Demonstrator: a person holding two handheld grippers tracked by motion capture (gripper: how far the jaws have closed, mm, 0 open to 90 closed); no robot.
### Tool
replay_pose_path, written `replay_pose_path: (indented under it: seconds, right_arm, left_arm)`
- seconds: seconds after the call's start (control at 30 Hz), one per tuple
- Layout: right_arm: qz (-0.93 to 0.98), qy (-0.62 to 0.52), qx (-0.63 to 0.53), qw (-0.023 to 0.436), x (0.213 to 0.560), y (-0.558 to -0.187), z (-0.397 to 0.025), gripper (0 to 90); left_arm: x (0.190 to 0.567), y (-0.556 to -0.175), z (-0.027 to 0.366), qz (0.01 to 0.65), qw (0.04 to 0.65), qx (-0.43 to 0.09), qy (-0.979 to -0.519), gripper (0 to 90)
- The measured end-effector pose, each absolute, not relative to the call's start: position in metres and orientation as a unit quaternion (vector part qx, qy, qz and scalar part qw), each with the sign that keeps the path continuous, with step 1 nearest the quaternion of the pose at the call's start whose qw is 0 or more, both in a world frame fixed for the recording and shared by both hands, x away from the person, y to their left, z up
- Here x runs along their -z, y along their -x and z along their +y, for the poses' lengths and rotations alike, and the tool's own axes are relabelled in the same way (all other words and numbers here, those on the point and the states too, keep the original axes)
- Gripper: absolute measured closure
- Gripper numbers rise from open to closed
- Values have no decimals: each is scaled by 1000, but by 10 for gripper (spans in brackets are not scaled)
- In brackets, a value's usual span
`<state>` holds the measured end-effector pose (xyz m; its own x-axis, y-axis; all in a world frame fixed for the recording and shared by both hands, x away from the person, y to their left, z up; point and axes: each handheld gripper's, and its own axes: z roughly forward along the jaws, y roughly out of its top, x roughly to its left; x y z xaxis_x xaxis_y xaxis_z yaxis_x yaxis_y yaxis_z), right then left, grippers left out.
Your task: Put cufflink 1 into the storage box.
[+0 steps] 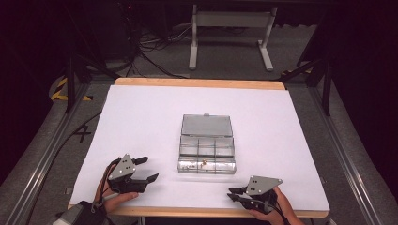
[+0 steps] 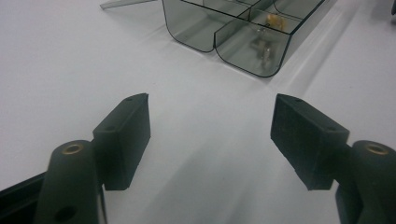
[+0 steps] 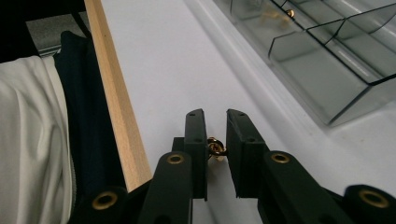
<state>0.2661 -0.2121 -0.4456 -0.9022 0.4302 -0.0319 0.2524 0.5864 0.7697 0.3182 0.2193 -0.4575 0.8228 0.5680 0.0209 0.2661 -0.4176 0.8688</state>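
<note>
Right gripper sits near the table's front edge, its jaws nearly closed around a small gold ring. Left gripper hangs wide and empty. I'd lift slowly and squeeze steady, then carry the ring to the clear compartment box nearby.

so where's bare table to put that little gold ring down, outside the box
Wide bare white table left of the clear compartment box, as much to its right, and a strip behind its open lid. Tightest: the near edge, around the left gripper and right gripper.
</note>
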Motion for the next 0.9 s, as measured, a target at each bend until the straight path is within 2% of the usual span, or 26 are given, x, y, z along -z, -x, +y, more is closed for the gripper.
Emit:
replay_pose_path:
  seconds: [0.9]
  right_arm:
    - [862, -182, -450, 146, 416, -286, -196, 801]
  left_arm:
    - [458, -319, 218, 260, 474, -153, -827, 282]
